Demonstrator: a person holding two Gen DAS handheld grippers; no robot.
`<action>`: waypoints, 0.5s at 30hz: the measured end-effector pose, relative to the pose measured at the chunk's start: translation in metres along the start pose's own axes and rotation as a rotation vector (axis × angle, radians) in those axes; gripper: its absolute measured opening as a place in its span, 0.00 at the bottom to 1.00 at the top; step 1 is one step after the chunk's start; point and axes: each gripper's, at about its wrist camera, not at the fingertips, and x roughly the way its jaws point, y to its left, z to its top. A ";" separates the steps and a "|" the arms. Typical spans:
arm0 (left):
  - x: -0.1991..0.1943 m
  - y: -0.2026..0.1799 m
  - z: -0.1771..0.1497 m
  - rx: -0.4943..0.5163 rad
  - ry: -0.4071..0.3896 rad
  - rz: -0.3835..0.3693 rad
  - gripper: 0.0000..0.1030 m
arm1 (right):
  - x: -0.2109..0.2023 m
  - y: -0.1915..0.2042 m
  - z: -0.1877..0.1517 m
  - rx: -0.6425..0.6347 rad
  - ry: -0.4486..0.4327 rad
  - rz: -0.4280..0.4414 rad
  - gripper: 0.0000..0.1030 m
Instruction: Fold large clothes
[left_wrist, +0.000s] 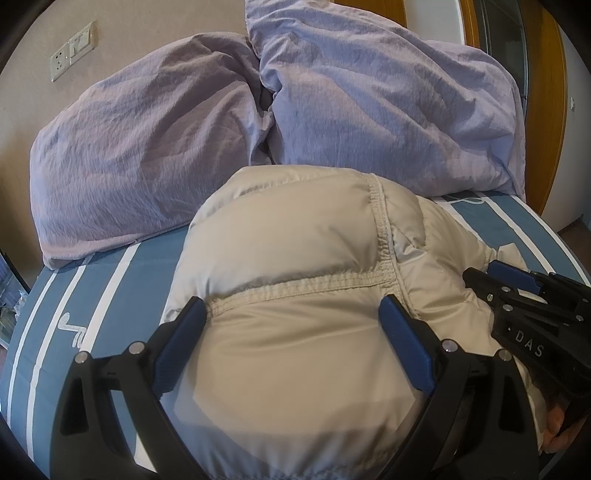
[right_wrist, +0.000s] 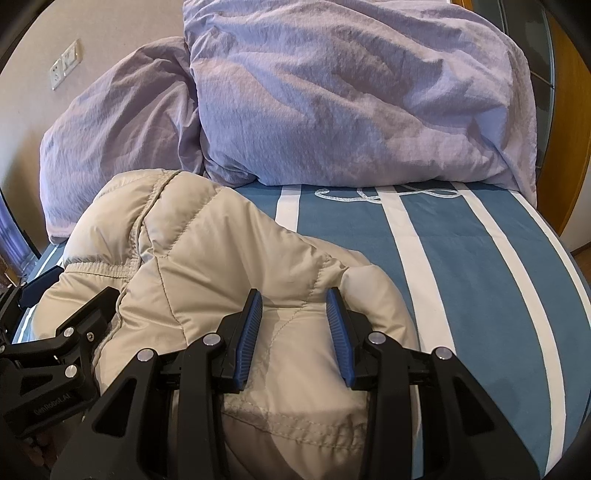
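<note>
A beige puffer jacket (left_wrist: 295, 258) lies bunched on the blue-and-white striped bed (left_wrist: 103, 280); it also shows in the right wrist view (right_wrist: 207, 251). My left gripper (left_wrist: 295, 306) is open wide, its blue pads on either side of a padded section of the jacket. My right gripper (right_wrist: 293, 295) is open, narrower, its pads astride a fold of the jacket near its right edge. The right gripper also shows at the right of the left wrist view (left_wrist: 480, 275), and the left gripper at the left of the right wrist view (right_wrist: 107, 295).
Two lilac pillows (left_wrist: 140, 155) (left_wrist: 388, 99) lean against the wall at the head of the bed, just behind the jacket. The striped sheet (right_wrist: 461, 266) lies bare to the jacket's right. Wall sockets (left_wrist: 72, 50) sit at upper left; a wooden door frame (left_wrist: 554, 110) at right.
</note>
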 end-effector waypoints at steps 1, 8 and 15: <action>0.001 0.001 0.002 0.004 0.004 0.002 0.91 | -0.001 0.000 0.000 -0.001 0.004 0.001 0.37; -0.006 0.003 0.009 0.008 0.043 0.001 0.93 | -0.004 -0.003 0.009 0.019 0.046 0.019 0.38; -0.018 0.014 0.016 -0.024 0.075 -0.027 0.93 | -0.007 -0.009 0.021 0.027 0.065 0.023 0.39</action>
